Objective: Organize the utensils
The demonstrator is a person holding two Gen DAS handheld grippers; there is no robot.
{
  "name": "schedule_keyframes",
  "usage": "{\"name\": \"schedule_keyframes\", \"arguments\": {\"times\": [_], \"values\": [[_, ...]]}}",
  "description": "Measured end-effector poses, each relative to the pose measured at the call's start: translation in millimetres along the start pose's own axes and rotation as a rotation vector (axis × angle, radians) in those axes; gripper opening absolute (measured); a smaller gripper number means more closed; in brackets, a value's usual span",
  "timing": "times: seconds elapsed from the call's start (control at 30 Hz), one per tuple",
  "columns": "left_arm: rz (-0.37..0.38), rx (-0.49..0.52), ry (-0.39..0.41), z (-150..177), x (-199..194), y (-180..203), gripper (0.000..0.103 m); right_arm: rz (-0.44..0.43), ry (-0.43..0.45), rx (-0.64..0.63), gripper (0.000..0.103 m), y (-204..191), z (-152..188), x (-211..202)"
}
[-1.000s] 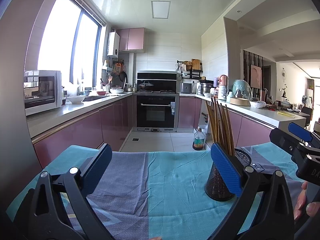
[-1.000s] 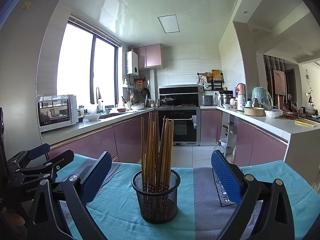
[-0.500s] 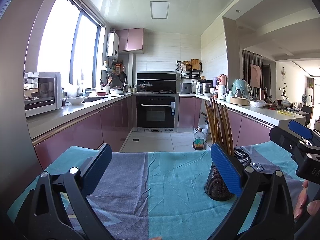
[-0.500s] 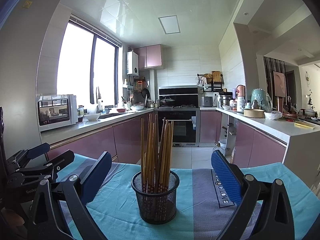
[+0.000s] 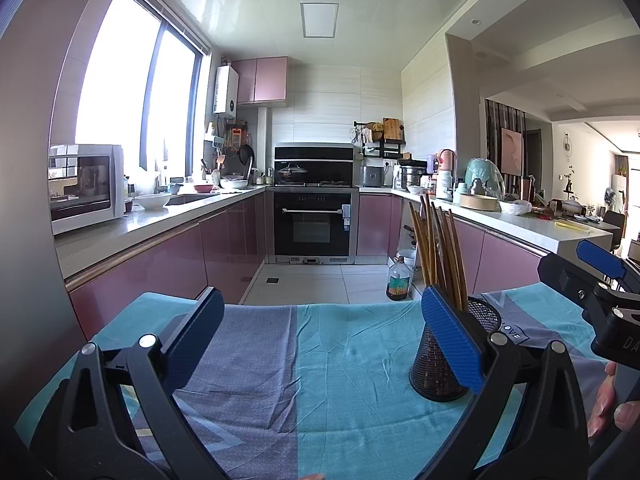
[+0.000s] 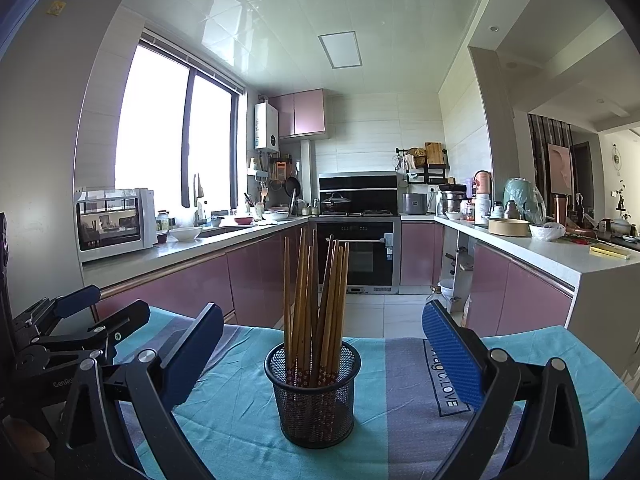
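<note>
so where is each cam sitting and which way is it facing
Left wrist: on the left claw, over the cloth facing the oven; the right claw and a hand show at right.
Right wrist: on the right claw, aimed at the mesh holder of chopsticks; the left claw at left.
Shared: holder, cloth, kitchen.

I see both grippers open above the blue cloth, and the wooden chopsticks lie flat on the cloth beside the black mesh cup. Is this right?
One detail is wrong. The wooden chopsticks do not lie flat; they stand inside the black mesh cup, as the right wrist view shows. The left gripper and right gripper are open above the blue cloth.
</note>
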State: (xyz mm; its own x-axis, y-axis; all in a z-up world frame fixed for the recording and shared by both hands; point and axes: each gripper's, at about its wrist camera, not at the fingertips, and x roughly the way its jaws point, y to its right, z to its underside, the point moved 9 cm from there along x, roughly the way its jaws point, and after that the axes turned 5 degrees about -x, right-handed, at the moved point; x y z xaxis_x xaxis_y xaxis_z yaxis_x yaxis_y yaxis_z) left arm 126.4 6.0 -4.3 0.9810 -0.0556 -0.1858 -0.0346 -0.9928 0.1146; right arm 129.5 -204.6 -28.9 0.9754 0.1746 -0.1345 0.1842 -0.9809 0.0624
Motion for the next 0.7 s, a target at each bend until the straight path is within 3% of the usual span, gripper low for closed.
{"name": "schedule_keyframes", "arguments": {"times": [0.7], "values": [[0.002, 0.002, -0.001, 0.6, -0.3, 0.9, 0.097, 0.0, -0.001, 0.003, 0.096, 2.2, -0.1, 0.6]]}}
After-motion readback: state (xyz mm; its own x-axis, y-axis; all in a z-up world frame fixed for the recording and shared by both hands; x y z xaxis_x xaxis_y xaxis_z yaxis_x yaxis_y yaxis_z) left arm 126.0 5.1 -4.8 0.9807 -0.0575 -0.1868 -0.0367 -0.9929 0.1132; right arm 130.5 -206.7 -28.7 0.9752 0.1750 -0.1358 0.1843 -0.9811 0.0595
